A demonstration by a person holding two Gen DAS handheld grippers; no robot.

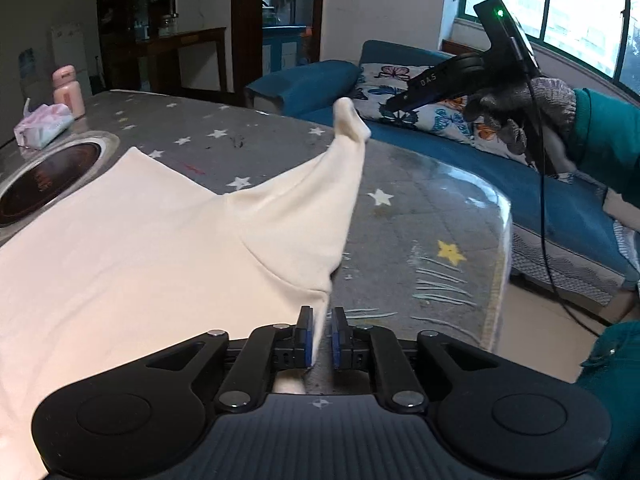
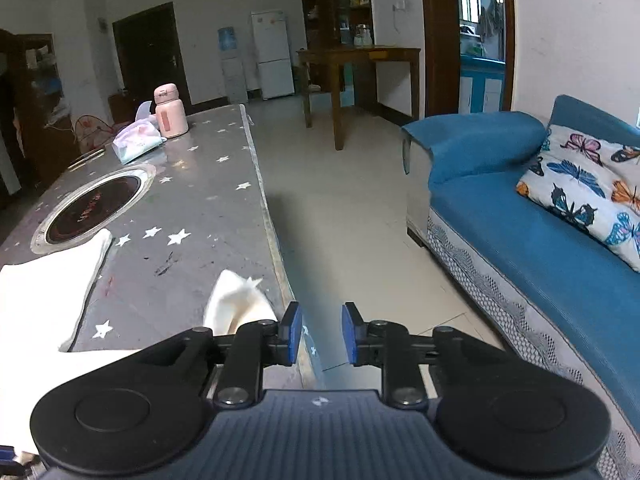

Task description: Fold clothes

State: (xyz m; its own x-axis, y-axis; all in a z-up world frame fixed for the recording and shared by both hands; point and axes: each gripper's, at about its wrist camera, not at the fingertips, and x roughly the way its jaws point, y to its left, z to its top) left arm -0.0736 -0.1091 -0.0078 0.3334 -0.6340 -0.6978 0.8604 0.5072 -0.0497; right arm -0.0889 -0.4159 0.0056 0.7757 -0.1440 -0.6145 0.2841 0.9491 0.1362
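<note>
A cream garment (image 1: 132, 248) lies spread on the grey star-patterned table (image 1: 420, 208). One corner or sleeve of it (image 1: 348, 120) stands up in the air near the table's right edge. My left gripper (image 1: 322, 334) is slightly open, with the garment's near edge hanging between its blue pads, loose. My right gripper (image 2: 320, 334) is open and empty, past the table's right edge over the floor. It also shows in the left wrist view (image 1: 400, 100), held in a gloved hand. The garment (image 2: 44, 292) and its raised tip (image 2: 236, 300) show at lower left in the right wrist view.
A round inset burner (image 1: 44, 180) sits in the table to the left. A pink bottle (image 2: 170, 112) and a tissue pack (image 2: 136, 142) stand at the far end. A blue sofa (image 2: 540, 240) with a butterfly cushion (image 2: 584, 184) is to the right across tiled floor.
</note>
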